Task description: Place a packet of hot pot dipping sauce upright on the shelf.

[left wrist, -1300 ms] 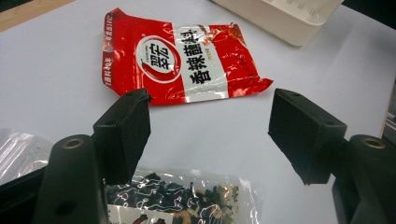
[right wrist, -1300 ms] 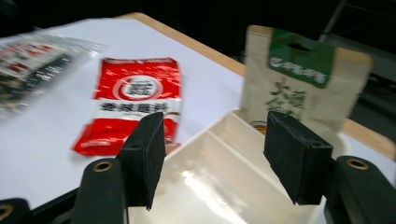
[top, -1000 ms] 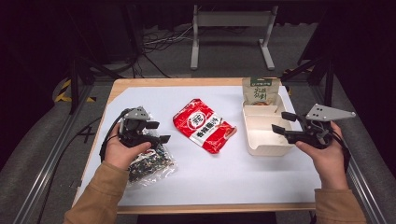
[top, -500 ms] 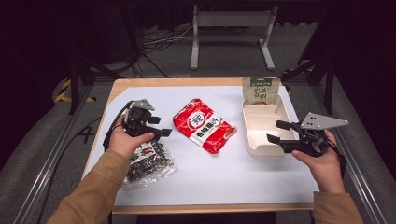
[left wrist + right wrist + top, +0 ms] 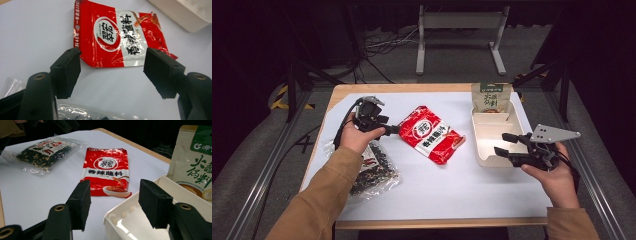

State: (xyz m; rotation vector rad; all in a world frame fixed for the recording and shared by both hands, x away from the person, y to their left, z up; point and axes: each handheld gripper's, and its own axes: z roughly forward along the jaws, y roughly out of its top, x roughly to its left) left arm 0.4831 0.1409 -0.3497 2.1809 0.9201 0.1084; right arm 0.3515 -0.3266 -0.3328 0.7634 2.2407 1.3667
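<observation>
Since the red sauce packet (image 5: 431, 134) lies flat mid-tabletop (image 5: 462, 195), it looks light, limp and slick; its near edge seems easiest to pinch. The left tool (image 5: 388, 129) hovers released beside it, the right tool (image 5: 506, 144), closing slightly yet empty, by the tray (image 5: 486, 131).
</observation>
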